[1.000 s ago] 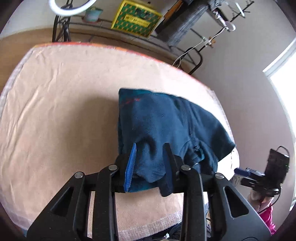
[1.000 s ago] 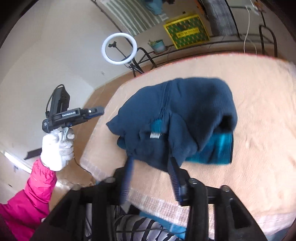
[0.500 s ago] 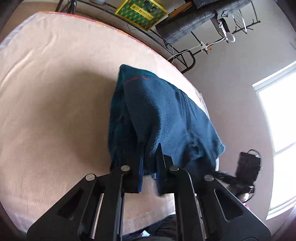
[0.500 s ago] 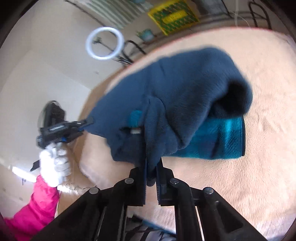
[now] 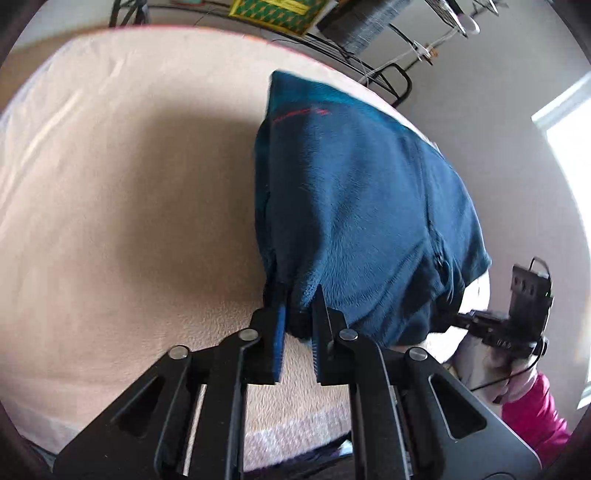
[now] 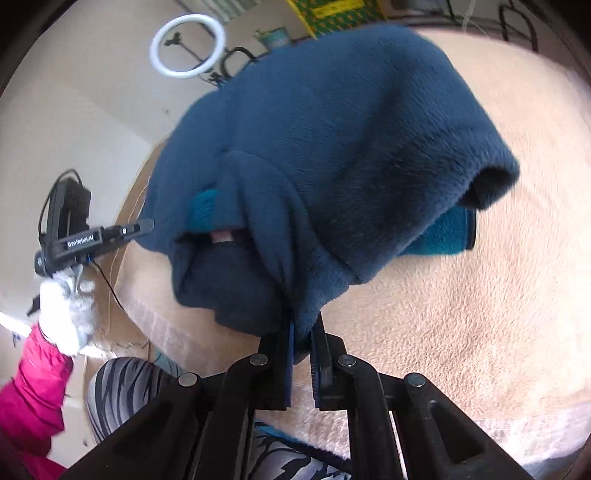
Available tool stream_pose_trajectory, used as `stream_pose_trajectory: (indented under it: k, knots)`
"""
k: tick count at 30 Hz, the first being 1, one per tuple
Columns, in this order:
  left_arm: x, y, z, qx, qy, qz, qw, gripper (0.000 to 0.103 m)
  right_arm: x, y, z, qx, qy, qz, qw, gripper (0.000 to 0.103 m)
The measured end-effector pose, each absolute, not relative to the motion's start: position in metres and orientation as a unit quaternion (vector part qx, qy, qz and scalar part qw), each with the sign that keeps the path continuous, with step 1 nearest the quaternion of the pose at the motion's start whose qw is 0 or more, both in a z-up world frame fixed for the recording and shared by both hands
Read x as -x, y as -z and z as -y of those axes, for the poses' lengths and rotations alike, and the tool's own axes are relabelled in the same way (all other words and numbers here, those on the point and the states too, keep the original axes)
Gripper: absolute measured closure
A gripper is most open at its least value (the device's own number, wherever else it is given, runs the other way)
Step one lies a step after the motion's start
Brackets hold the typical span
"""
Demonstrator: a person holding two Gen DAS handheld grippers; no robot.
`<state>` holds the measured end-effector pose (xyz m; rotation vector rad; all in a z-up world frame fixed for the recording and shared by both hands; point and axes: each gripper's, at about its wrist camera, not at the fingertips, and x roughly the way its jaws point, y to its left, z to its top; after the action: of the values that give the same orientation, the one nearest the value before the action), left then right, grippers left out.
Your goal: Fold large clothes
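Dark blue fleece garment (image 5: 369,206) lies bunched on the beige blanket-covered bench (image 5: 110,221), toward its right near corner in the left wrist view, near hem lifted off the surface. Left tongs (image 5: 298,299) clamped on a fold of the fleece's near edge, fabric pinched between the pads. Right tongs (image 6: 303,325) clamped on another bunched fold of the same near edge; teal lining (image 6: 443,236) shows at the right under the top layer. White-gloved hand (image 6: 70,310) with pink sleeve (image 6: 33,384) holds the left tool. White ring light (image 6: 188,46) and a yellow-green box (image 5: 277,13) stand far behind the bench.
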<state>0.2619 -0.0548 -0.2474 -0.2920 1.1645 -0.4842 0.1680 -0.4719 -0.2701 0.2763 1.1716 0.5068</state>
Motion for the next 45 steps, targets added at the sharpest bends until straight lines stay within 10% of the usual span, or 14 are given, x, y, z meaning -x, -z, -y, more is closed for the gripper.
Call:
stream_pose_trajectory:
  k: [6, 11, 21, 30, 45]
  knots:
    - [-0.252, 0.195, 0.055, 0.118, 0.235, -0.497, 0.827, 0.093, -0.161, 0.262, 0.477, -0.124, -0.243, -0.544, 0.793, 0.097]
    - [-0.262, 0.151, 0.066, 0.095, 0.254, -0.454, 0.849, 0.093, -0.150, 0.223, 0.474, -0.056, -0.239, -0.537, 0.807, 0.065]
    - [-0.343, 0.142, 0.122, 0.090, 0.258, -0.436, 0.857, 0.093, -0.227, 0.133, 0.458, -0.035, -0.252, -0.419, 0.872, 0.065]
    - [-0.377, 0.213, 0.154, 0.045, 0.233, -0.475, 0.847, 0.093, -0.327, 0.192, 0.400, 0.018, -0.211, -0.453, 0.866, 0.067]
    - [-0.318, 0.266, 0.113, 0.072, 0.234, -0.467, 0.850, 0.093, -0.264, 0.227, 0.415, 0.036, -0.221, -0.469, 0.854, 0.068]
